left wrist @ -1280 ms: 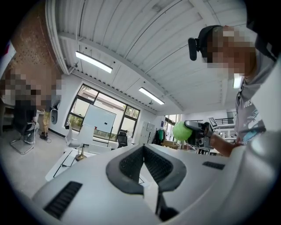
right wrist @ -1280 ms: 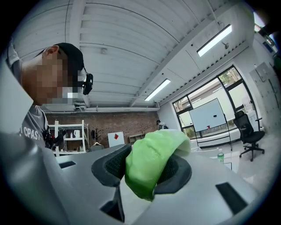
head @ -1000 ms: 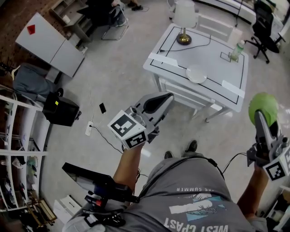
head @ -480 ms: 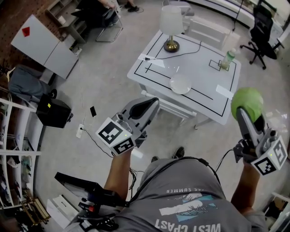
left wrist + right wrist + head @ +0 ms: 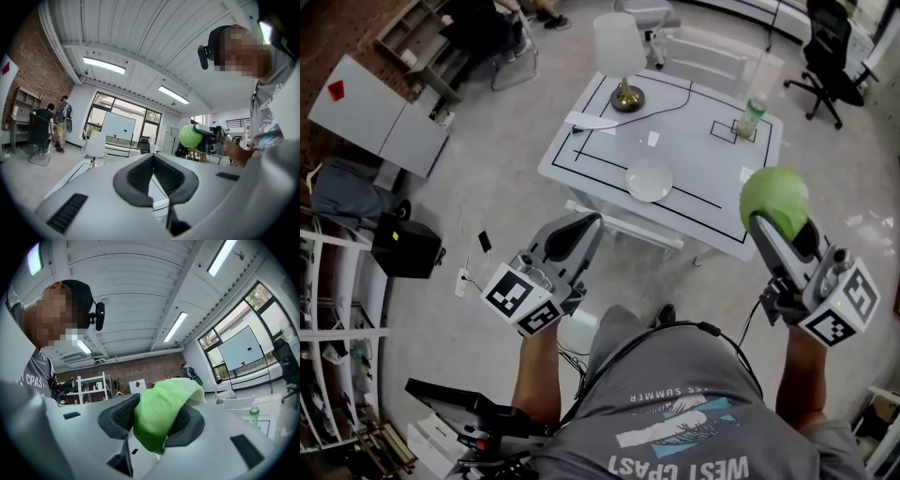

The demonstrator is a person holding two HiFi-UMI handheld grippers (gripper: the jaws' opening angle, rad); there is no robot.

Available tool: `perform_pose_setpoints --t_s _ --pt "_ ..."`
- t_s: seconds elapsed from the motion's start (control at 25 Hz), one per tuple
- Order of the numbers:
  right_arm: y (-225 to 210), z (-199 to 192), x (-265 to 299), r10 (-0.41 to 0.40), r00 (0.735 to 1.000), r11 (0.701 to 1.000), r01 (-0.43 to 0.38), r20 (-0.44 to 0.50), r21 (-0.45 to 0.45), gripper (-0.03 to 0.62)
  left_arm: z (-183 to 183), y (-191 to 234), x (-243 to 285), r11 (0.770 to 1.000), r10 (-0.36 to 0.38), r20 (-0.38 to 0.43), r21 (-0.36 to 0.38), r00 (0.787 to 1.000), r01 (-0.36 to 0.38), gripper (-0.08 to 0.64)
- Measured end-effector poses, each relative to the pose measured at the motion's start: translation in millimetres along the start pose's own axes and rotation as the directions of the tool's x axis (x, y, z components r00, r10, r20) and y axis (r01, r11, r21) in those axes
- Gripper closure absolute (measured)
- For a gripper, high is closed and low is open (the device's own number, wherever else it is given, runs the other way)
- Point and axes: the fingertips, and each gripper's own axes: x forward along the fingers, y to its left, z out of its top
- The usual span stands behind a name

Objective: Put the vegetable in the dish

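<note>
My right gripper (image 5: 157,420) has its two dark ribbed pads (image 5: 119,416) clamped on a pale green, round, leafy vegetable (image 5: 161,416), which bulges up past the tips and hangs a little below them; it is held up in the air, not on any surface; my left gripper (image 5: 152,159) has its pads together at the tips with nothing between them; ahead of both sets of fingers, and between them in the head view, a white round dish (image 5: 649,180) sits on a white table with black tape lines (image 5: 694,150), well apart from the vegetable; beyond the dish stand a white-shaded lamp (image 5: 619,47) and a clear bottle (image 5: 750,114).
</note>
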Motion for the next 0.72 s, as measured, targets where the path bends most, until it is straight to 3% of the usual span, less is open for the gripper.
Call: perform_pose_setpoints --t_s 0.36,0.72 --pt "-2.5 -14.9 48.4 -0.034 0.999 0.999 0.035 -0.016 0.024 0.442 1.8 48.4 0.4 0.999 -0.04 -0.019 -0.013 0.999 0.04 0.554" --pt "-4.1 -34.1 118.4 -0.1 0.994 0.995 0.1 -0.036 -0.008 0.443 19.3 117.1 -6.6 0.995 -0.101 0.04 -0.025 0.994 0.102 0.554"
